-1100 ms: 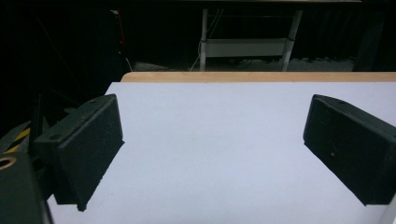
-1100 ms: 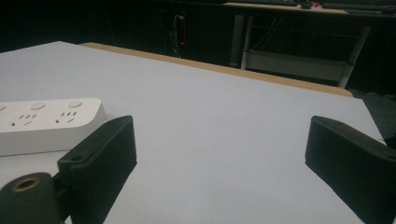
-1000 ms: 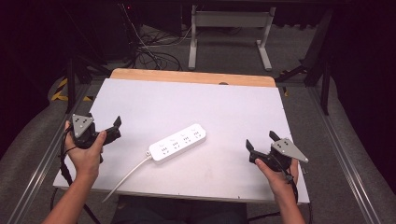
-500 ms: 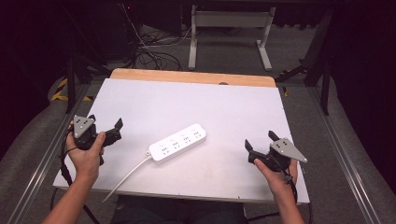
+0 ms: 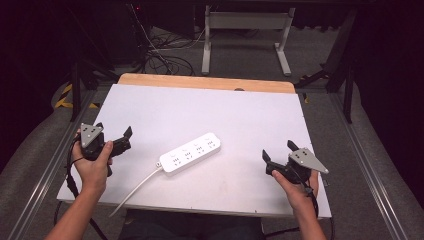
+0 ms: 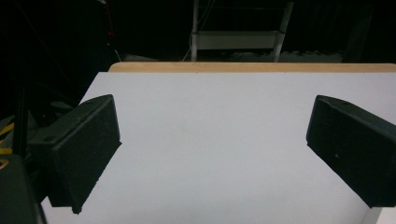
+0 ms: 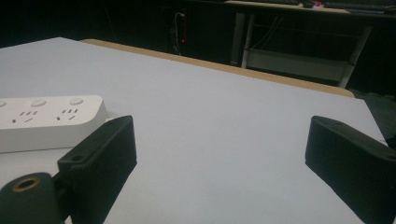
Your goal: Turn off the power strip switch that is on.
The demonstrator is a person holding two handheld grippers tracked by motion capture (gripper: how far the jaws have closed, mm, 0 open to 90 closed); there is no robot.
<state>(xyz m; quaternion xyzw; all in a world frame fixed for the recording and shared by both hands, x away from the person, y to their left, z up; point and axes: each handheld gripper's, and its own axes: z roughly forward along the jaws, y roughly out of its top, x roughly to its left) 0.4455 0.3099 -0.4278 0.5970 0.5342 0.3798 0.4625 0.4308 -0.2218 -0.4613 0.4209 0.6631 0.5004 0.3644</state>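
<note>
A white tabletop with a bare wooden strip along its far edge takes up most of the high view, set on a grey carpeted floor with a metal frame and loose cables behind it in the dark.

Near the middle of the table lies a white power strip, angled so its far end points up and to the right; its white cord runs off the near left end toward the table's front edge. In the right gripper view the strip's end with sockets and round buttons sits just beyond the left-hand jaw.

The left gripper is held in the person's left hand at the table's left edge, well apart from the strip, its jaws spread wide with nothing between them, as the left gripper view confirms. The right gripper sits in the right hand near the front right corner, jaws likewise spread wide and empty, pointing toward the strip.
</note>
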